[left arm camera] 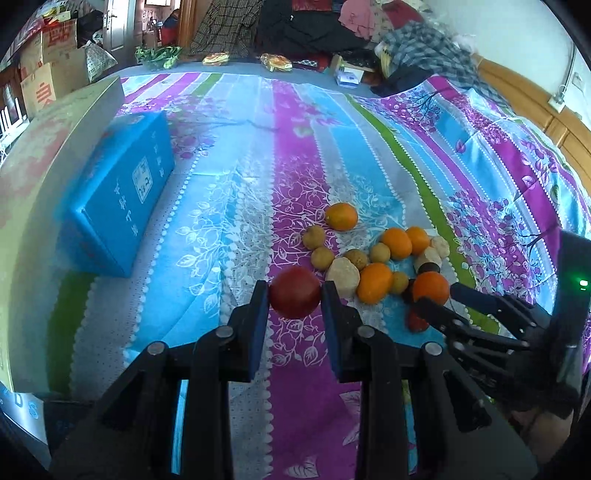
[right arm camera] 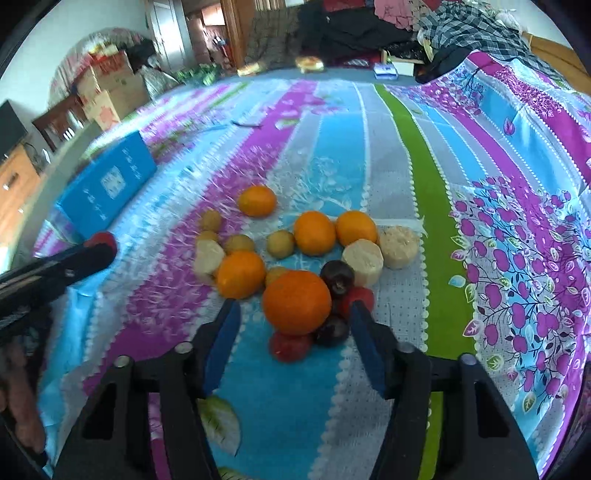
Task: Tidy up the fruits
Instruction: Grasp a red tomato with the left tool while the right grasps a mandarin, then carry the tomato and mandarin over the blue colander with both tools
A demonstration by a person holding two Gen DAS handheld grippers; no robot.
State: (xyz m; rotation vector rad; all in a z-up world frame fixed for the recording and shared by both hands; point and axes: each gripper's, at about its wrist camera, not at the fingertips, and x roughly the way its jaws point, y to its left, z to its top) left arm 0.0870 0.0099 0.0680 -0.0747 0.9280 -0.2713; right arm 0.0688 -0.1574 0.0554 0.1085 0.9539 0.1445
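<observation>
A bed is covered by a striped, flowered sheet [left arm camera: 295,155] in purple, blue, grey and green. Clothes [left arm camera: 314,33] are heaped along its far edge. Cardboard boxes [left arm camera: 48,70] are stacked at the left, beside a white door [left arm camera: 116,26].

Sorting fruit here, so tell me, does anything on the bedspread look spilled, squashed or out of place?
Nothing looks spilled or squashed. The fruit lies loose in one mixed cluster on the bedspread, oranges among small tan fruits and dark ones. One orange sits slightly apart. The blue box lies tilted.
</observation>
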